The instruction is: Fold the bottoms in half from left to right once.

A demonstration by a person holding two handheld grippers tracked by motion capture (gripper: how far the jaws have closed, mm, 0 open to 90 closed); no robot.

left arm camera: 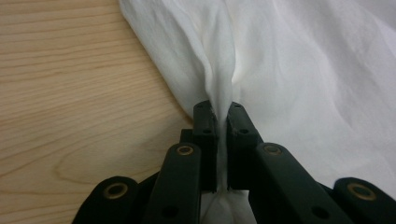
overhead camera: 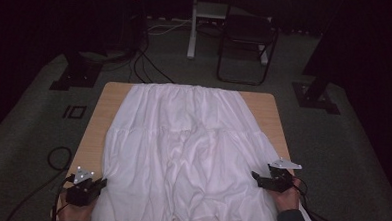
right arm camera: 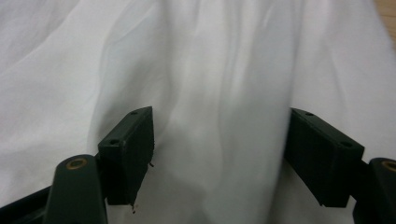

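Observation:
A white garment lies spread over the wooden table, its wrinkled lower edge toward the near side. My left gripper sits at the garment's near left edge, shut on a pinched fold of the white cloth that rises between its pads. My right gripper rests at the near right edge. In the right gripper view its jaws stand wide apart over the white cloth, which lies between them without being pressed.
Bare wood shows left of the garment. Beyond the table, on the dark floor, stand a black chair, a white stand and black stand feet, with cables trailing near the left edge.

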